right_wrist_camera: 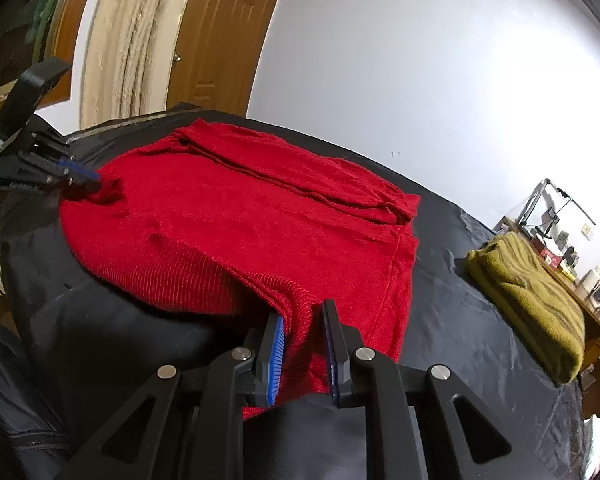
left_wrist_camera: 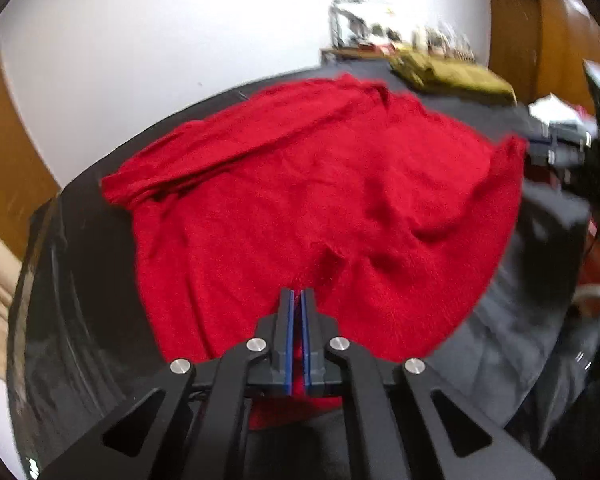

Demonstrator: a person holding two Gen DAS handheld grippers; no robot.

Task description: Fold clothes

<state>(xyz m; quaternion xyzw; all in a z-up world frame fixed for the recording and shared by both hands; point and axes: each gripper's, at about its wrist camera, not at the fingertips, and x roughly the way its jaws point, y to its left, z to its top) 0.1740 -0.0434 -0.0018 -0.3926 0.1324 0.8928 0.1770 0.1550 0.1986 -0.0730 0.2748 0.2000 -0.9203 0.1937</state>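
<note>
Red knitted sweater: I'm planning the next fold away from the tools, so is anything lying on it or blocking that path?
Nothing visible lies on the red knitted sweater. The folded olive towel sits apart, off to its side.

Left gripper fingers pinched on red sweater hem; sweater spread over black table.
</note>
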